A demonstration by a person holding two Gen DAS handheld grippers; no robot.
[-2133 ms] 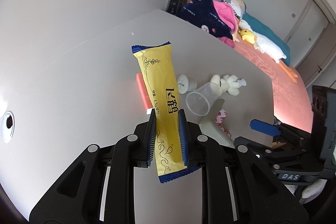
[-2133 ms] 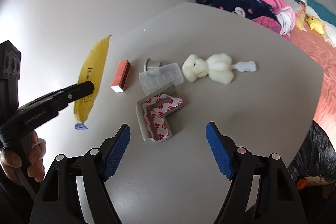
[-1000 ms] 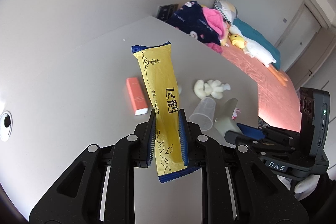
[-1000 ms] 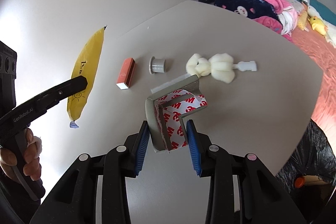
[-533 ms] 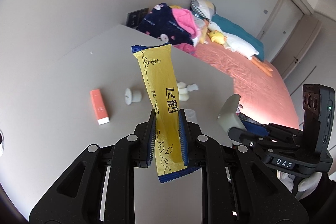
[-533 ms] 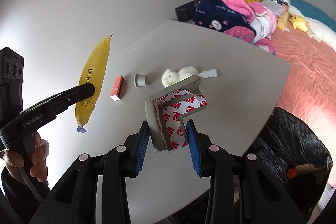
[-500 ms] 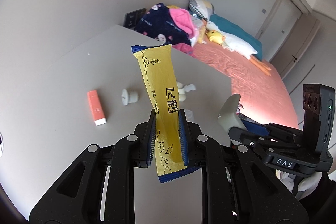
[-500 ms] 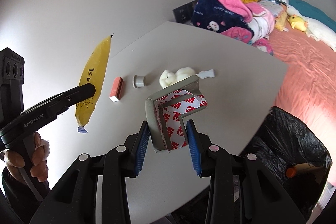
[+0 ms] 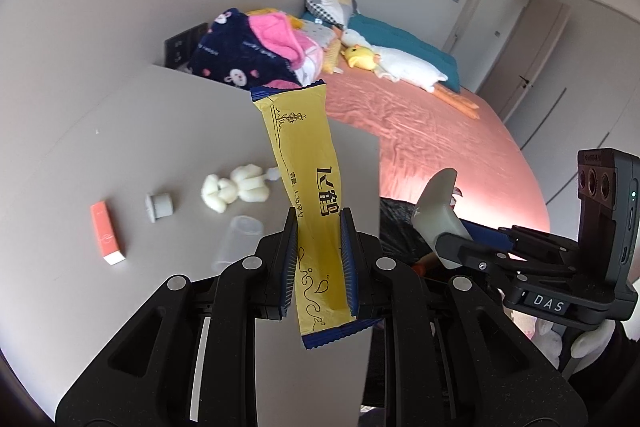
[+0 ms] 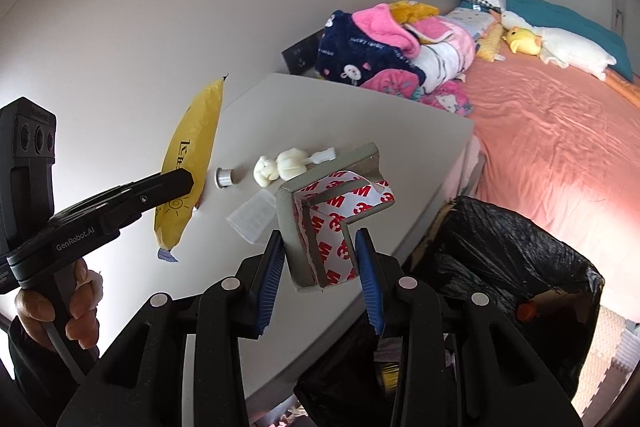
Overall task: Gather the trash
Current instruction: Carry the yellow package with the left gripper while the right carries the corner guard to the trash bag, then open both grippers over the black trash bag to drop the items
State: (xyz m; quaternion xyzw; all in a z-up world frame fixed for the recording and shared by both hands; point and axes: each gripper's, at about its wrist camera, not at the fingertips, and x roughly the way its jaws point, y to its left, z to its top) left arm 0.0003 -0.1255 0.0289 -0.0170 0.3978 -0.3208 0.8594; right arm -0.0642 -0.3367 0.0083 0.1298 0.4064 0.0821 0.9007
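trash in both claws: yellow wrapper (image 9: 310, 187) is clamped upright in the left gripper (image 9: 319, 261), blue pads pinching it about a third up from its lower end, most of it sticking out ahead of the tips. grey corner guard (image 10: 320, 219) w/ red-and-white 3m backing sits pinched in the right gripper (image 10: 320, 267), its l-shape rising above and ahead of the pads.

left cam: ahead and left of the left gripper, on the grey table (image 9: 120, 131) — orange-pink box (image 9: 107, 231) furthest left, small grey spool (image 9: 159, 207) next, white fluffy toy (image 9: 236, 187) beyond it, clear plastic cup (image 9: 238, 241) lying on its side just left of the left pad. right gripper w/ the guard shows off to the right, past the table edge.

right cam: black trash bag (image 10: 500, 267) is open, right of and below the right gripper, beside the table edge. cup, toy and spool lie ahead-left of the guard. left gripper w/ wrapper is far left, held by the person's hand (image 10: 60, 307).

beyond the table — bed w/ pink sheet (image 9: 420, 131), pile of clothes (image 10: 384, 47), plush duck (image 9: 394, 65).
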